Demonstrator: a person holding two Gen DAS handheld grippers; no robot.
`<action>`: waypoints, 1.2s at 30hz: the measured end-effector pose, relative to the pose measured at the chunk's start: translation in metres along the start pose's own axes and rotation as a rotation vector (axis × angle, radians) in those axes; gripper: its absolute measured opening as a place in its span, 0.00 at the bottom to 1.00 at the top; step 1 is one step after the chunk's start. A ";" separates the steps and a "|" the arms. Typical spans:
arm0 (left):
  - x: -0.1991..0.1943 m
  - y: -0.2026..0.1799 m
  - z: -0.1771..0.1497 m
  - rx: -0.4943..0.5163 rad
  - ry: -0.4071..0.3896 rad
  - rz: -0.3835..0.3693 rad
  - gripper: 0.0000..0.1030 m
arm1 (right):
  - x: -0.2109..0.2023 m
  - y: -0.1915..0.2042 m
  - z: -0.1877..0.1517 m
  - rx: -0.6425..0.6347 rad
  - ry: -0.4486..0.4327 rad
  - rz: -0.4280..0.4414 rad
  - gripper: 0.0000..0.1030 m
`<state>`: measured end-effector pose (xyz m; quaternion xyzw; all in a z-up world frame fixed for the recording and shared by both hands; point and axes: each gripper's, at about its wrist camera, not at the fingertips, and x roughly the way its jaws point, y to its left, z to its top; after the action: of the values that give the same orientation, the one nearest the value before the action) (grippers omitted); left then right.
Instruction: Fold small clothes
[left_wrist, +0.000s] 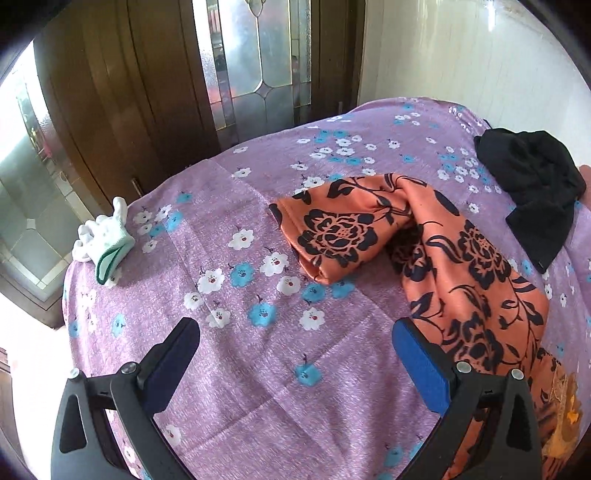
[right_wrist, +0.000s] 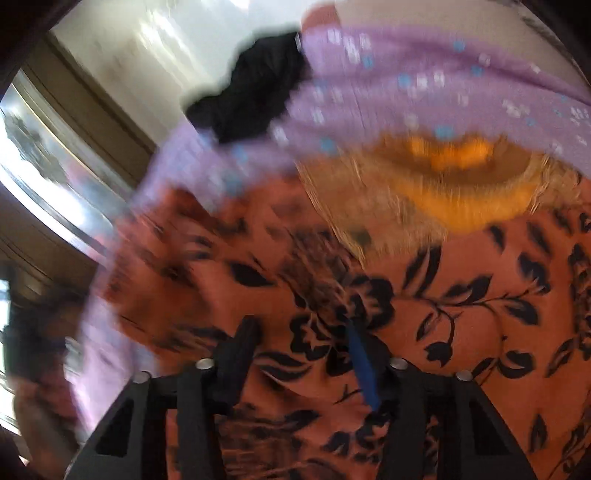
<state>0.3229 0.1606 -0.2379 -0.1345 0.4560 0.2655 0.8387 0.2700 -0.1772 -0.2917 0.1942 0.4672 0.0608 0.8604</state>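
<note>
An orange garment with black flowers (left_wrist: 436, 258) lies partly folded on the purple flowered bedsheet (left_wrist: 229, 369), its sleeve end doubled over toward the left. My left gripper (left_wrist: 295, 347) is open and empty above the sheet, its right finger next to the garment's edge. In the blurred right wrist view the same garment (right_wrist: 461, 302) fills the lower frame, with a golden embroidered neckline (right_wrist: 443, 184) above. My right gripper (right_wrist: 301, 332) hangs close over the cloth with its jaws apart and nothing visibly between them.
A black garment (left_wrist: 535, 188) lies crumpled at the bed's far right and shows in the right wrist view (right_wrist: 255, 96). A small white and green folded cloth (left_wrist: 103, 240) sits near the left edge. Wooden doors with glass panes (left_wrist: 251, 66) stand behind the bed.
</note>
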 end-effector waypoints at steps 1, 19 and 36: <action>0.002 0.003 0.002 -0.003 0.004 0.002 1.00 | -0.004 0.003 0.001 -0.007 -0.005 -0.009 0.48; 0.049 0.054 0.029 -0.175 0.144 -0.251 0.61 | 0.034 0.033 0.012 0.070 -0.021 0.125 0.41; 0.083 0.084 0.033 -0.511 0.272 -0.556 0.60 | -0.015 -0.006 -0.053 0.100 -0.096 0.232 0.48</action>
<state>0.3349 0.2718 -0.2875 -0.4909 0.4285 0.1131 0.7501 0.2174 -0.1726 -0.3086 0.2921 0.4025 0.1271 0.8582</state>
